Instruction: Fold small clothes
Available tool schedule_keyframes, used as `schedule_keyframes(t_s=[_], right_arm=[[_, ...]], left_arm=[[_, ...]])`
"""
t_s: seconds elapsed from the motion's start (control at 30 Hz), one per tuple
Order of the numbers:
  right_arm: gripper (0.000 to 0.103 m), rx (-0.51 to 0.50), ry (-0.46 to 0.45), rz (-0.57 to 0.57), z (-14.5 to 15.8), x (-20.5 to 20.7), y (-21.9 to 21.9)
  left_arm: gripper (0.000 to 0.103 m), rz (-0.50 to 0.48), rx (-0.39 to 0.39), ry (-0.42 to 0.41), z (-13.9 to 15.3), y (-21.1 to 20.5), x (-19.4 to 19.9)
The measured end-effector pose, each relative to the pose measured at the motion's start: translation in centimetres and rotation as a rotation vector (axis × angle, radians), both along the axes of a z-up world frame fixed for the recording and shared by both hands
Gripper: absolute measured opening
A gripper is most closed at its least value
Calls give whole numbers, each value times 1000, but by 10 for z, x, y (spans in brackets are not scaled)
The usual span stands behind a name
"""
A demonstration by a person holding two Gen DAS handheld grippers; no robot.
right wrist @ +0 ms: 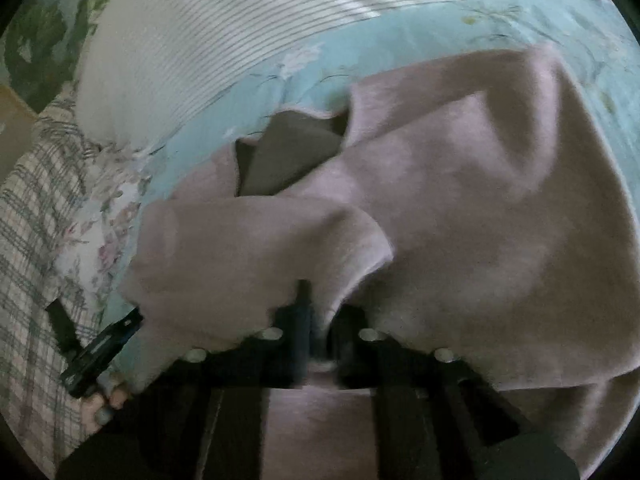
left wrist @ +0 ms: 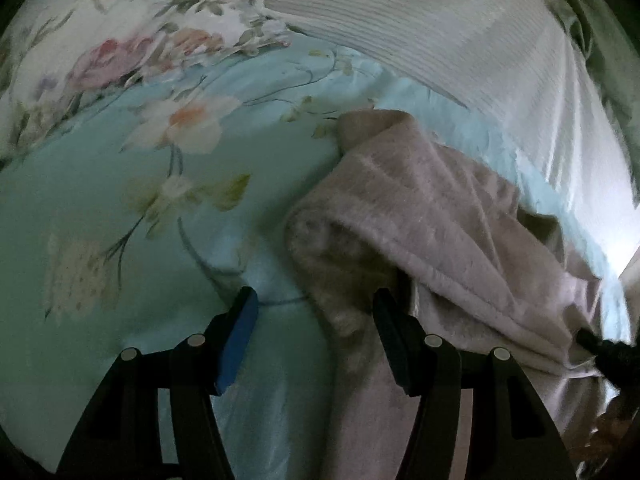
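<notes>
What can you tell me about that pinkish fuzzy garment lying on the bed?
The pinkish garment looks soft and fleecy, a dusty mauve. It lies crumpled and partly folded on the light blue floral bedspread, with an opening showing its darker inside. The right gripper has its jaws shut on a fold of it near the lower edge. The left gripper stands open beside it, one finger over the fabric's edge, gripping nothing.

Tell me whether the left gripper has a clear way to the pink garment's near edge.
Probably yes. The left gripper is open, nothing between its jaws, and the pink garment lies on the bedspread partly under its right finger, unobstructed.
</notes>
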State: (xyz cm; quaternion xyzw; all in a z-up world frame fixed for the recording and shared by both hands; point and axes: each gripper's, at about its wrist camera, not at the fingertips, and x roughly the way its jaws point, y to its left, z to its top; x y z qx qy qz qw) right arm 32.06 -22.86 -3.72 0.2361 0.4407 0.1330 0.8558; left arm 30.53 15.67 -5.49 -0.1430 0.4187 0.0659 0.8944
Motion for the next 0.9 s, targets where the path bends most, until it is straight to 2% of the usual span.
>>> schedule_keyframes(t_s=[0.13, 0.17, 0.23, 0.3, 0.37, 0.5, 0.67, 0.8, 0.9], right_arm=[[8, 20, -164, -25, 51, -24, -19], [8, 29, -216, -59, 67, -35, -32], [8, 7, -258, -124, 82, -49, -55], [8, -20, -238, -176, 82, -56, -81], [8, -26, -172, -211, 66, -54, -100], [8, -54, -72, -200, 31, -48, -101], [8, -73, -54, -208, 19, -49, -98], [8, -89, -112, -234, 34, -59, -102], [8, -131, -72, -225, 31, -55, -100]], left_arm=[[59, -16, 58, 10, -2, -5, 4], [58, -15, 69, 9, -1, -9, 6], [58, -12, 97, 1, 0, -12, 5], [56, -4, 112, -7, 1, -13, 2], [53, 2, 119, -17, 3, -15, -2], [49, 33, 130, -34, 6, -14, -13], [49, 50, 63, -28, 2, -3, -16], [50, 46, 75, -35, 1, -6, -17], [50, 47, 85, -39, 1, -8, -18]])
